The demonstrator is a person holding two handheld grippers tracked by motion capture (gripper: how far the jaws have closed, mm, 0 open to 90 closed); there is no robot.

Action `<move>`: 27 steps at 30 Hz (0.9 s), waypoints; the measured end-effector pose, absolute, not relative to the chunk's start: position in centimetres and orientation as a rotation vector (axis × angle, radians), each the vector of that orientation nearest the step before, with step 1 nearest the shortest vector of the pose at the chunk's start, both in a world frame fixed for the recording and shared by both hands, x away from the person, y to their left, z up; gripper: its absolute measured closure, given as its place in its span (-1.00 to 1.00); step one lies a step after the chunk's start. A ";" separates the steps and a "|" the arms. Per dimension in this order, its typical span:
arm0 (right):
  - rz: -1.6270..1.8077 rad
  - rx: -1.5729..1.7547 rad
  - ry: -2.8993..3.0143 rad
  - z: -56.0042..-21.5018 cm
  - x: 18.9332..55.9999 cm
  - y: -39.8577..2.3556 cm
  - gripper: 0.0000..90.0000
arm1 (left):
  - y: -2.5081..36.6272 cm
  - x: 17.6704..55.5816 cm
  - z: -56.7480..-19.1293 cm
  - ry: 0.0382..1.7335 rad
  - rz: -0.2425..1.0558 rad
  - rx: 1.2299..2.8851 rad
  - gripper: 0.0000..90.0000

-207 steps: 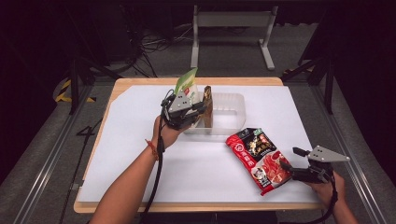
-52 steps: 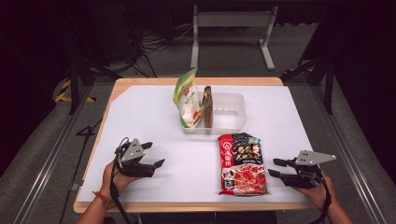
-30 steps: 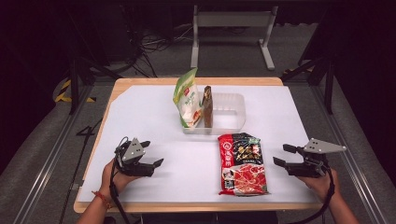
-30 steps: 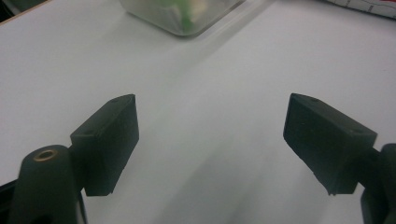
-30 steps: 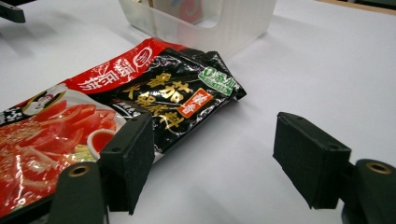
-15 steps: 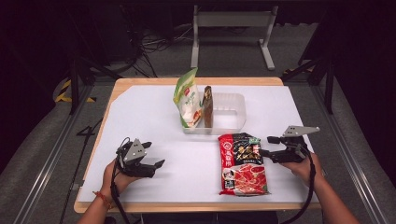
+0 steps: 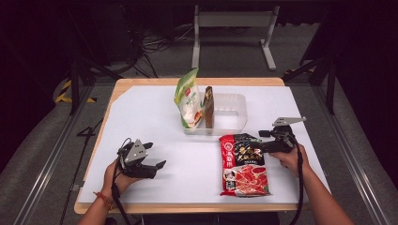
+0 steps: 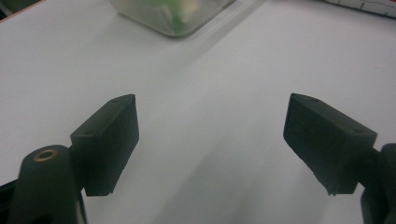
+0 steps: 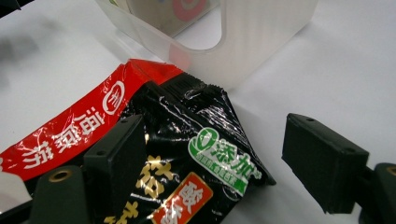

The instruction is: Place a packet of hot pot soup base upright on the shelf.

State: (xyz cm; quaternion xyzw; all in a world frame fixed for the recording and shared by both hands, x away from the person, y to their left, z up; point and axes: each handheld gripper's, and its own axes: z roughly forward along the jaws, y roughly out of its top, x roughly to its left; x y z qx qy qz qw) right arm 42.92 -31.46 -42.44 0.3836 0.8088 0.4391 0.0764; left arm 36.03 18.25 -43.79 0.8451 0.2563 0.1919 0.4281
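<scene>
Since the earlier pictures we see the right gripper come in from the table's right edge to the upper right corner of the red and black packet, and its jaws have just been opening; the left gripper has kept its place. The packet lies flat on the white table, at about five o'clock from the table's middle, its top edge just beside the near wall of the clear plastic bin. In the right gripper view the packet's black corner lies between the spread jaws: one jaw stands over the wrapper and the other stands apart from it over bare table, so neither jaw presses on the packet. The bin sits at twelve o'clock from the packet, near the table's centre, and holds a green and white pouch standing upright at its left end, with a dark brown packet upright just beside it. At about eight o'clock from the table's middle the left gripper rests low in the person's left hand, well apart from the packet; in the left gripper view its jaws stand spread wide over bare table, with nothing between them.
</scene>
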 end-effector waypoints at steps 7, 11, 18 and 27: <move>1.283 1.181 2.449 -43.2 43.7 -30.4 -0.48 | 18.1 36.1 -43.9 0.635 0.478 2.120 -0.58; 1.271 1.208 2.474 -43.8 44.0 -29.9 -0.50 | 18.0 36.1 -44.0 0.631 0.478 2.124 -0.58; 1.249 1.207 2.514 -44.0 44.4 -29.1 -0.42 | 17.8 36.2 -44.1 0.625 0.473 2.135 -0.58; 1.320 1.244 2.529 -44.1 44.5 -29.5 0.16 | 17.4 36.2 -44.3 0.609 0.466 2.152 -0.59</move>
